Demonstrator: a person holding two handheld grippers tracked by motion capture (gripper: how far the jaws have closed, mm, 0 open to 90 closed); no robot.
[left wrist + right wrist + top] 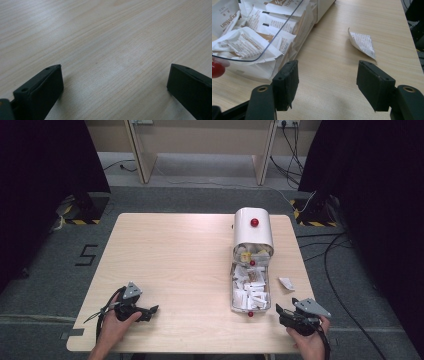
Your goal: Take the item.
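While resting low on the near left part of the bench (190, 260), left tool (150, 310) held in the left hand (116, 322), jaws spread wide, nothing between them. Seen from the left gripper view, just bare pale wood between the two black jaws of that tool (113, 82).

Over at the near right corner, right tool (281, 311) held in the right hand (309, 340), jaws spread wide too, gripping nothing. Points toward the far side of the bench.

Near the right side, a white box (252, 265) with a rounded white lid (253, 227) pushed back and a red knob (254, 222) on top. Full of little white paper packets (250, 292) with brown print, piled up past a clear rim. Another small red knob (250, 313) at the near end of the box, close to the right tool and a bit to its left.

One loose packet (286, 283) flat on the wood, just to the right of the box, apart from it. Lies ahead of the right tool, not touching it. In the right gripper view, loose packet (362, 42) beyond the right jaw, box and its packets (249, 42) beyond the left jaw, bare wood between the jaws of the right tool (327, 80).

Dark curtains and grey floor (200, 200) around the bench.
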